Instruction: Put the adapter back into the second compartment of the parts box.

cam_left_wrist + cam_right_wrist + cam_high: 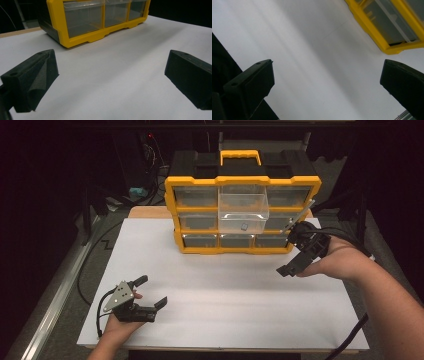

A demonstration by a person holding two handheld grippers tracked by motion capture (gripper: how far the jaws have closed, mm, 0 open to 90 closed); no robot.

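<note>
High view: a clear drawer (243, 207) stood pulled out of the yellow organizer (243, 215), a small item (244, 226) inside; the right tool (295, 255) hovered nearby, apparently ready to close it. Left gripper view: left tool (110, 77) wide, empty, over the white bench (120, 75). Right gripper view: jaws wide, dark room beyond.

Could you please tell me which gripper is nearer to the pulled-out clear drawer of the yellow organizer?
The right gripper is nearer, just right of and below the pulled-out drawer. The left gripper sits far off, near the front left of the table.
</note>
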